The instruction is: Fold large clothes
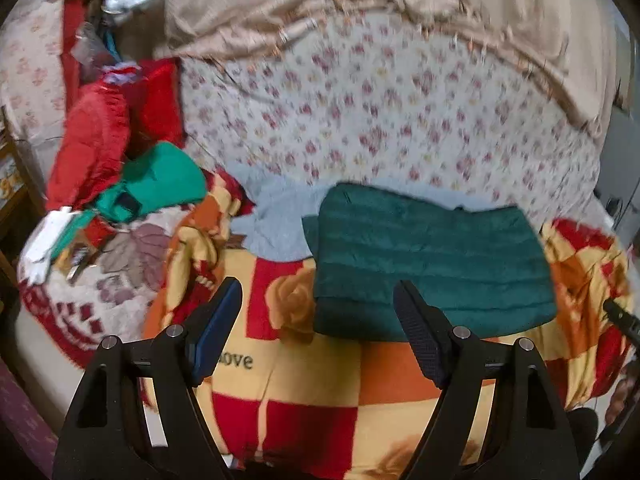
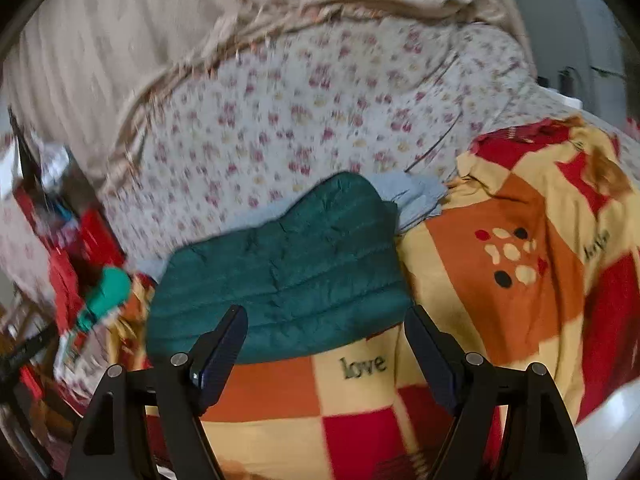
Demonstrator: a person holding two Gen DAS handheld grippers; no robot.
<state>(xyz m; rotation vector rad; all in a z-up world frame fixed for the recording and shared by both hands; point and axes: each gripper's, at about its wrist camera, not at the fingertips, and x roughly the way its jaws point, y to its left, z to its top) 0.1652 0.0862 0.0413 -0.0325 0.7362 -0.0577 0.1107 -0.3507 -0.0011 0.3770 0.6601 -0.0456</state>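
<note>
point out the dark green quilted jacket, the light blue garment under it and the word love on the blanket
dark green quilted jacket (image 1: pixel 432 264): left wrist view, middle of its folded quilted top.
light blue garment (image 1: pixel 276 228): left wrist view, the part showing left of the jacket.
word love (image 2: pixel 363 366): right wrist view, on the letters.

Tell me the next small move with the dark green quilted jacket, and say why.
Probably set it aside and reach for the next garment. The dark green quilted jacket already lies folded in a compact block on the checked blanket, and the left gripper and right gripper are both open and empty, while the heap of red and green clothes waits unfolded.
</note>
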